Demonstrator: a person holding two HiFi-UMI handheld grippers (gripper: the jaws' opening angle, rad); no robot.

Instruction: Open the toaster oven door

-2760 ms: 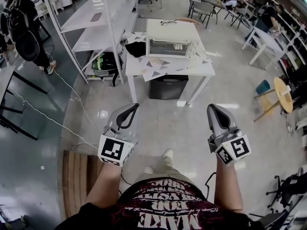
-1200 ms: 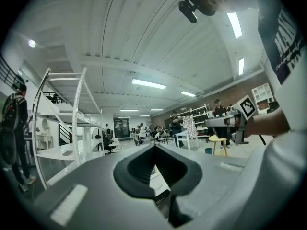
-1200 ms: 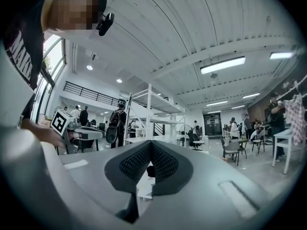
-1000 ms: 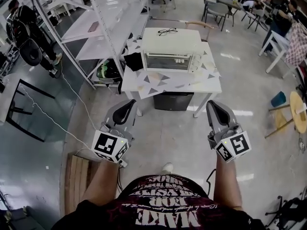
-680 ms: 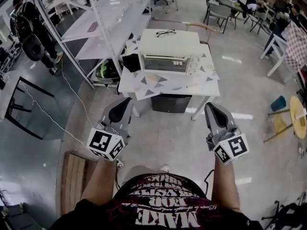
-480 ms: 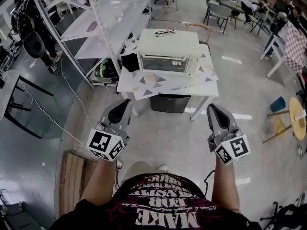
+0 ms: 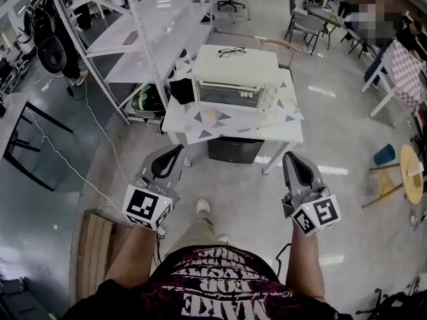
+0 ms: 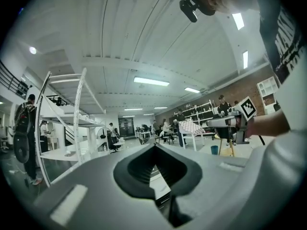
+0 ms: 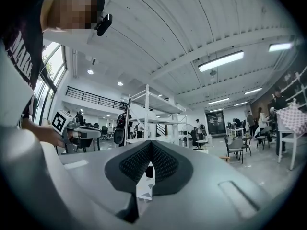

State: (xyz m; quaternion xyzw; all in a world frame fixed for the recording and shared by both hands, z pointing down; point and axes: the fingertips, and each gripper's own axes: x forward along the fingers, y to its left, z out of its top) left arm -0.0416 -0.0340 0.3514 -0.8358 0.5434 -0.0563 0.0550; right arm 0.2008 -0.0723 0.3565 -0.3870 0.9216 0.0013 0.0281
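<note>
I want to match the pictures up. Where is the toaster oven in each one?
Head view: top middle, the toaster oven sits on the table.
Left gripper view: cannot tell; the left hand-held gripper blocks it.
Right gripper view: hidden; only a sliver of triangle-patterned tablecloth shows.
Shared landmark: the white shelf rack.

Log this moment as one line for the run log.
left tool: shut, empty | right tool: shut, empty | toaster oven: on table, door closed, untouched

Left gripper (image 7: 175,152) and right gripper (image 7: 289,159) — both held forward, jaws closed, empty.
</note>
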